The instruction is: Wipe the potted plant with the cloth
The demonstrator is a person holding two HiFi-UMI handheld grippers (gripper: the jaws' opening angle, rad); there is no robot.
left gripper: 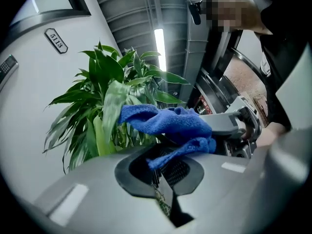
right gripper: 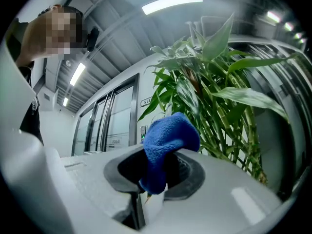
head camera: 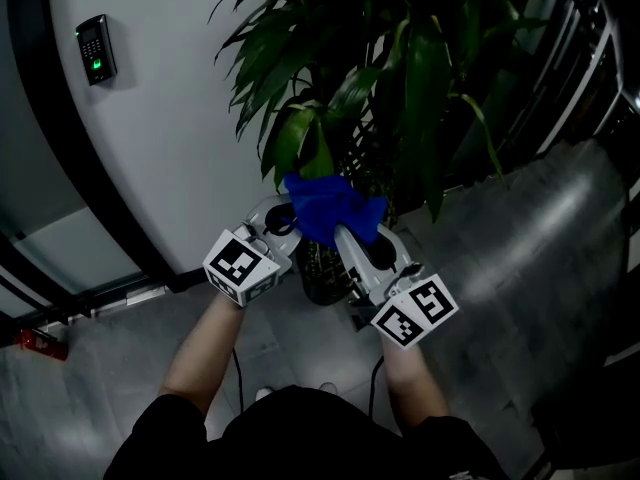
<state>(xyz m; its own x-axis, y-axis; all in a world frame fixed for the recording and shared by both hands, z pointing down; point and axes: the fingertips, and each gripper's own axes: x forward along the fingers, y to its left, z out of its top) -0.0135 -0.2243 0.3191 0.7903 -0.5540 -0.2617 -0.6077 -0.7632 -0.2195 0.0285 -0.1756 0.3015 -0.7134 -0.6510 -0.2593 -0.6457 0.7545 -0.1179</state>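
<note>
The potted plant (head camera: 400, 78) has long green leaves above a dark pot (head camera: 318, 273) on the floor. A blue cloth (head camera: 330, 208) is bunched against a low leaf (head camera: 300, 138), just in front of both grippers. My left gripper (head camera: 278, 220) is shut on one end of the cloth (left gripper: 170, 123), which trails down into its jaws (left gripper: 165, 168). My right gripper (head camera: 352, 236) is shut on the other end, and the cloth (right gripper: 168, 138) bulges up out of it (right gripper: 153, 179). In the left gripper view a pale green leaf (left gripper: 111, 106) lies against the cloth, and the right gripper's body (left gripper: 236, 126) sits behind it.
A curved white wall (head camera: 170, 118) with an access keypad (head camera: 96, 48) stands left of the plant. Black railing and glass (head camera: 590, 58) run along the right. A red object (head camera: 35, 343) lies on the grey floor at the lower left.
</note>
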